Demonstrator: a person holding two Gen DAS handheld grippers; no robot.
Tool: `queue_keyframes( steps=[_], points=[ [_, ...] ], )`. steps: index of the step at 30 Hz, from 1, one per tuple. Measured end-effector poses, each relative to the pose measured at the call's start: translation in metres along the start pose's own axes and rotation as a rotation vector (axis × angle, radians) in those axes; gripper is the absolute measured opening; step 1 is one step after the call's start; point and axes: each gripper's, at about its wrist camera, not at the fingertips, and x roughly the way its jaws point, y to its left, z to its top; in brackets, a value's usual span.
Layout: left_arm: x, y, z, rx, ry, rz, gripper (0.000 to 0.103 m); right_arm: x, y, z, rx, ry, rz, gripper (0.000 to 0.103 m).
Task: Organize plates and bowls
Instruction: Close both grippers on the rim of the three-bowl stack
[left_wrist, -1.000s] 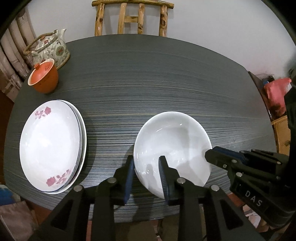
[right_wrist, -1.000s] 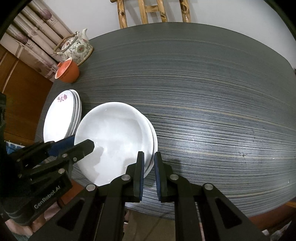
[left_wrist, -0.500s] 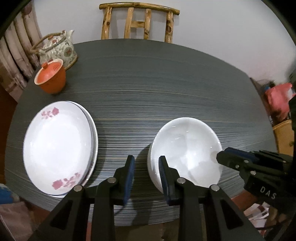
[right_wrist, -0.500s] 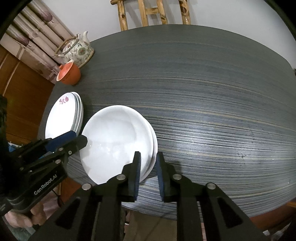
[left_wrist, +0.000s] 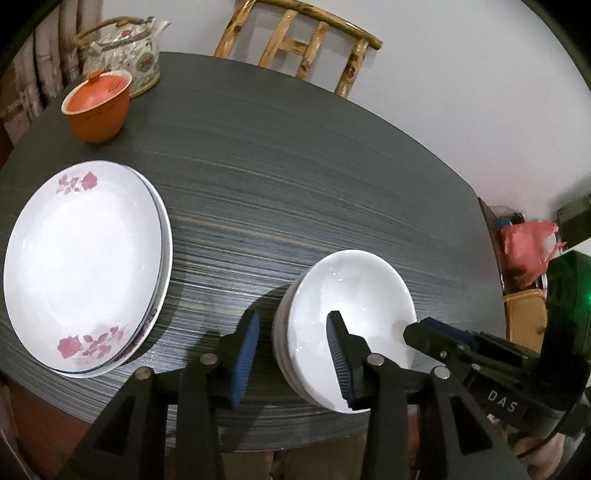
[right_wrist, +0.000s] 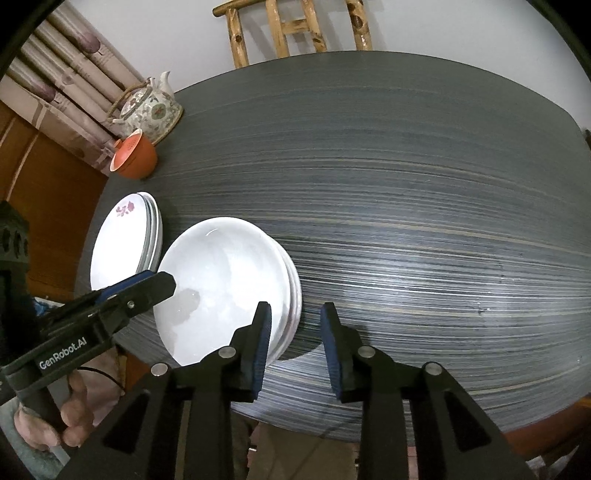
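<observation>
Leftmost, the flowered plates (left_wrist: 83, 266) sit stacked near the table's (left_wrist: 295, 177) near edge, an orange lidded cup (left_wrist: 96, 107) and teapot (left_wrist: 123, 61) behind them. Next, my left tool (left_wrist: 291, 354) has just been opening: its jaws stand apart astride the near rim of the stacked white bowls (left_wrist: 351, 314), not pressing. At the right, my right tool (right_wrist: 295, 343) has also been opening, one finger over the bowls' edge, gripping nothing
</observation>
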Motion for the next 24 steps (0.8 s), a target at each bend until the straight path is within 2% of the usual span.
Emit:
queue_keyframes(
  steps=[24],
  points=[
    [0.035,-0.002,-0.004,0.019,0.032,0.032,0.038,0.038,0.005,0.0,0.005,0.04,0.016,0.022]
  ],
)
